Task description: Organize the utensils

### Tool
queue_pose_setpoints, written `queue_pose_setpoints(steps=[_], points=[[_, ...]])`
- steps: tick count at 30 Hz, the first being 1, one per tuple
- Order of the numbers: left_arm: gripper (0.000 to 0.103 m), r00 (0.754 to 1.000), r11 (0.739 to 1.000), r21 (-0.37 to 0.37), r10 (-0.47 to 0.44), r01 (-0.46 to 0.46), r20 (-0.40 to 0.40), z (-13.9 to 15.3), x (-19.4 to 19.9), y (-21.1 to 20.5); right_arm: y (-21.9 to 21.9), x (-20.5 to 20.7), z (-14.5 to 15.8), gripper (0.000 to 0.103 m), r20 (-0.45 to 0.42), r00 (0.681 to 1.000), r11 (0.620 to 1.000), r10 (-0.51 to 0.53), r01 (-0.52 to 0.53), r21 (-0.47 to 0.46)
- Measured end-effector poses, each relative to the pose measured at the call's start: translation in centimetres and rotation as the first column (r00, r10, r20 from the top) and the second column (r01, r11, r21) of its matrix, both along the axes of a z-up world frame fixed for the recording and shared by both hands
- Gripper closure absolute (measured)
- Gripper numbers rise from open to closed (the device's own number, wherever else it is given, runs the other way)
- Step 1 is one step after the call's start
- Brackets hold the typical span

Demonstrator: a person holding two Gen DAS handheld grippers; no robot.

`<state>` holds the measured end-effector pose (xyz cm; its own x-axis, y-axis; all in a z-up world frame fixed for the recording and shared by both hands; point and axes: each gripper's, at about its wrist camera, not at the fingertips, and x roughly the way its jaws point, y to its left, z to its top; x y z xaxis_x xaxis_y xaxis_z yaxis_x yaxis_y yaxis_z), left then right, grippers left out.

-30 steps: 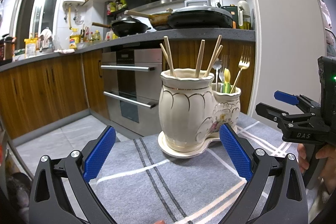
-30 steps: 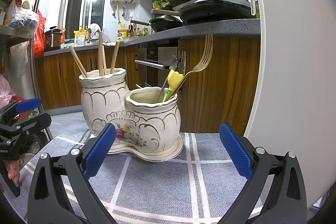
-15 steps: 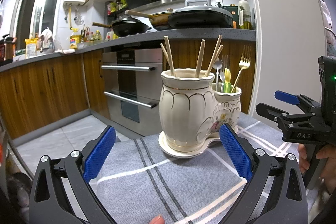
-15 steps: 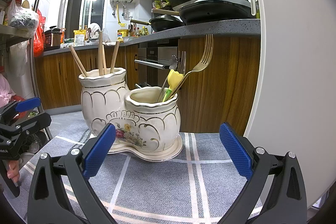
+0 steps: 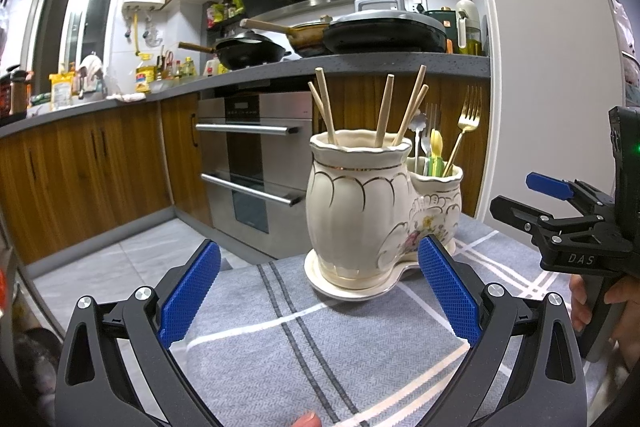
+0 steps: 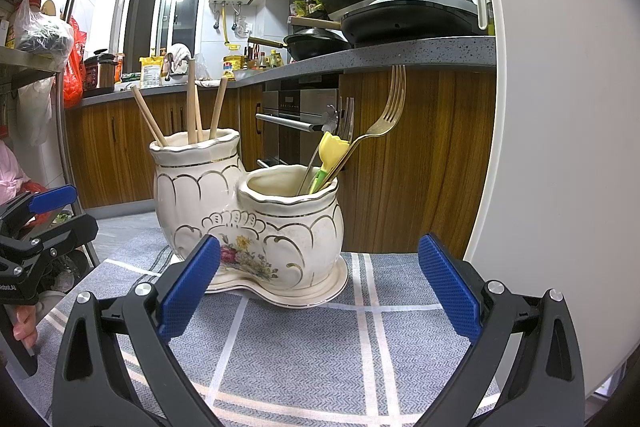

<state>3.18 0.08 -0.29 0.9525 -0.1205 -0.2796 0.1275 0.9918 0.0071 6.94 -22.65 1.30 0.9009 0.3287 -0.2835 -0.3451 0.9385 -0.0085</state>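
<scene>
A cream ceramic double holder (image 5: 360,207) (image 6: 256,219) stands on a grey striped cloth (image 5: 320,347). Its tall pot holds several wooden chopsticks (image 5: 384,111) (image 6: 192,107). Its short pot (image 6: 296,227) holds a gold fork (image 5: 466,125) (image 6: 384,119), a silver fork and spoon (image 6: 340,119) and a yellow-green utensil (image 6: 330,157). My left gripper (image 5: 318,295) is open and empty, a short way in front of the holder. My right gripper (image 6: 318,295) is open and empty, also in front of it; it shows at the right in the left wrist view (image 5: 560,211).
A white wall panel (image 6: 552,147) rises right of the holder. Behind are wooden kitchen cabinets (image 5: 80,179), an oven (image 5: 256,167) and a counter with pans (image 5: 384,31). The cloth's far edge drops to the tiled floor (image 5: 132,259).
</scene>
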Motion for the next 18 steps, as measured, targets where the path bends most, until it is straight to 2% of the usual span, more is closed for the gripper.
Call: queue_pose_setpoints(steps=[18], points=[[0.005, 1.000, 1.000, 0.007, 0.026, -0.026, -0.011, -0.01, 0.02, 0.50, -0.48, 0.16, -0.23, 0.005, -0.005, 1.000, 1.000, -0.006, 0.006, 0.014]])
